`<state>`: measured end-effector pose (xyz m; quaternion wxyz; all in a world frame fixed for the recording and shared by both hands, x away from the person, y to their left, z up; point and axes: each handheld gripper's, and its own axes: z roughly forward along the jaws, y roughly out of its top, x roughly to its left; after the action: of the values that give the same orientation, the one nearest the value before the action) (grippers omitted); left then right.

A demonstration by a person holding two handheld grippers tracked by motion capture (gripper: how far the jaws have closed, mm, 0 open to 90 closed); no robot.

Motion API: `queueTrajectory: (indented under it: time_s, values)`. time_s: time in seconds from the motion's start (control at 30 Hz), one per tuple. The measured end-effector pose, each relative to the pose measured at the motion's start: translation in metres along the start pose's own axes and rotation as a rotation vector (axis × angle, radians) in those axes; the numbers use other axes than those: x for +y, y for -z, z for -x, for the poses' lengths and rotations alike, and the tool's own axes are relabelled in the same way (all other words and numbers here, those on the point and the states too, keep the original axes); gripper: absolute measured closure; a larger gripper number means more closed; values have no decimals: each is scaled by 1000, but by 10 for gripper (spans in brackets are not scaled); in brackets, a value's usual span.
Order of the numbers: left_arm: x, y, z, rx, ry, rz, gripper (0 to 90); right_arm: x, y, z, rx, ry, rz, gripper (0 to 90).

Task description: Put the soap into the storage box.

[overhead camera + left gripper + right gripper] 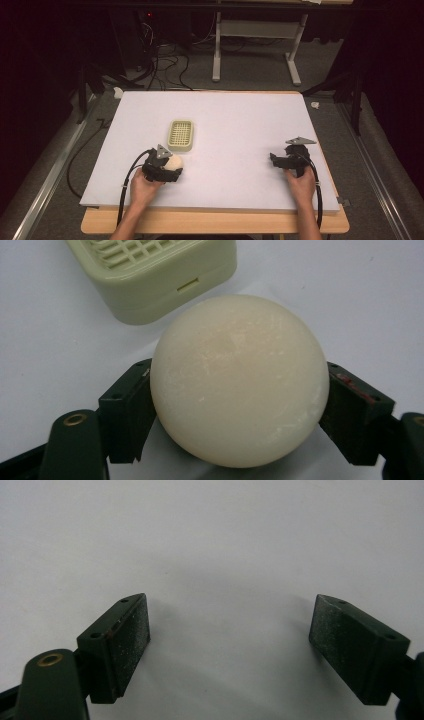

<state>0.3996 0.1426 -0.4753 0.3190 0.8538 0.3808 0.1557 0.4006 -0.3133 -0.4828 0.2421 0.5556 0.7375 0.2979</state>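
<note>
A round cream-white soap bar [239,380] sits between the two pads of my left gripper [239,405], which press on its sides. In the high view the soap [174,161] lies at the front left of the white board, with the left gripper [170,170] shut on it. Just beyond it stands a pale green soap dish [181,135] with a slotted grid top, and its corner [155,275] fills the top of the left gripper view. My right gripper [274,161] rests open on the board at the right, with bare board between its pads [127,640].
The white board [240,130] lies on a wooden table. Black cables trail from both grippers off the front edge. A table frame and loose cables stand on the floor beyond the board.
</note>
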Motion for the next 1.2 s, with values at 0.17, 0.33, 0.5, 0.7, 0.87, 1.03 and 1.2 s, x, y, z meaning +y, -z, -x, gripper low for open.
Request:
queueTrajectory:
  time_s: [0.17, 0.33, 0.5, 0.7, 0.87, 1.03, 1.2]
  values:
    - [0, 0, 1, -5, 6, 5, 243, 0, 0, 0, 0, 0, 0, 169]
    - [1, 2, 1, -7, 2, 11, 244, 0, 0, 0, 0, 0, 0, 169]
    - [2, 8, 0, -18, 13, 31, 244, 0, 0, 0, 0, 0, 0, 169]
    - [3, 15, 0, -26, 15, 42, 244, 0, 0, 0, 0, 0, 0, 169]
    - [7, 21, 2, -40, 2, 51, 244, 0, 0, 0, -1, 0, 0, 169]
    - [11, 28, 3, -44, -11, 61, 244, 0, 0, 0, -1, 0, 0, 169]
    - [14, 34, 3, -48, 0, 80, 244, 0, 0, 0, -1, 0, 0, 169]
